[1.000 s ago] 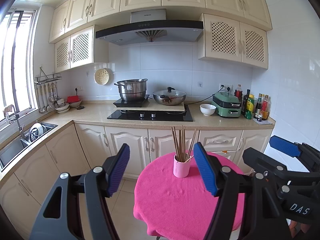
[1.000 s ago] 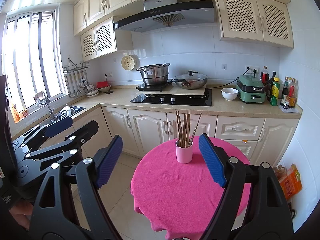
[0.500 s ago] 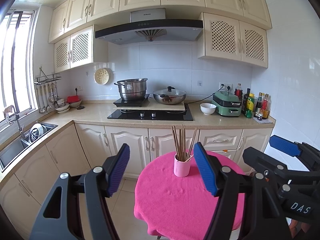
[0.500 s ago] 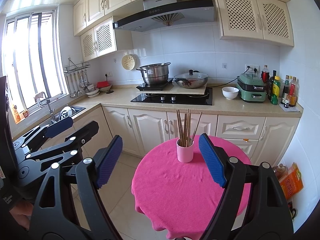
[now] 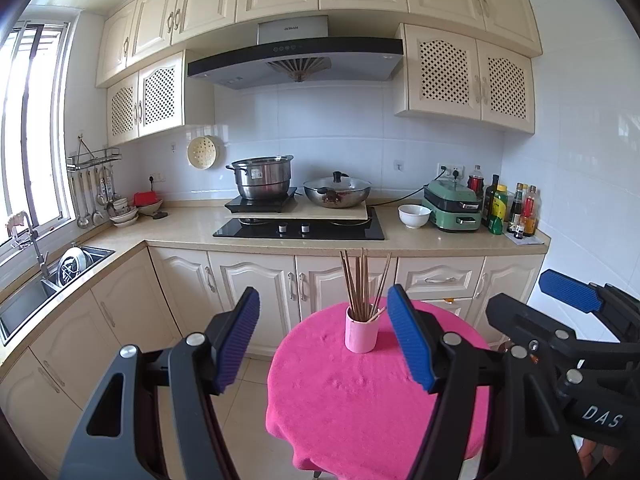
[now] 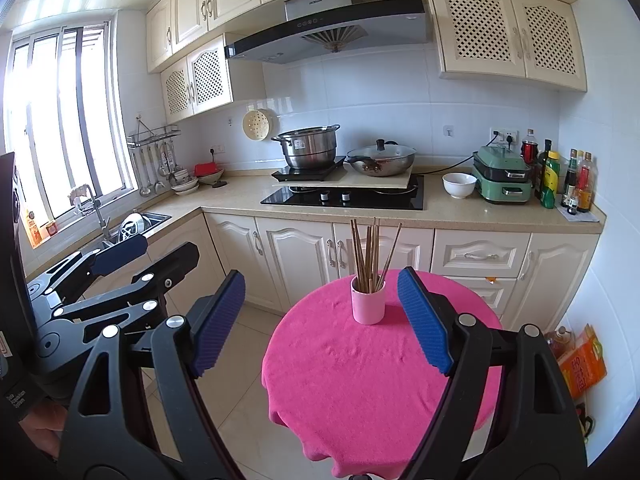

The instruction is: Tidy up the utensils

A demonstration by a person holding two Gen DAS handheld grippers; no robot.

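A pink cup [image 5: 361, 333] holding several wooden chopsticks [image 5: 362, 284] stands upright at the far side of a round table with a pink cloth [image 5: 360, 400]. The cup [image 6: 368, 304] and chopsticks [image 6: 370, 254] also show in the right wrist view on the pink cloth [image 6: 360, 380]. My left gripper [image 5: 326, 340] is open and empty, held short of the table. My right gripper [image 6: 320, 320] is open and empty, also short of the cup. Each gripper shows at the edge of the other's view: the right gripper [image 5: 568, 304] and the left gripper [image 6: 120, 260].
Cream cabinets and a counter run behind the table, with a hob [image 5: 300, 228], steel pot [image 5: 262, 178], wok [image 5: 336, 194], white bowl [image 5: 414, 216], green cooker [image 5: 454, 206] and bottles [image 5: 508, 210]. A sink [image 5: 48, 280] is at left. Bags [image 6: 580, 360] lie on the floor at right.
Both views have shifted very slightly; the table and cup sit marginally further right in the right wrist view. Both grippers stay open and empty.
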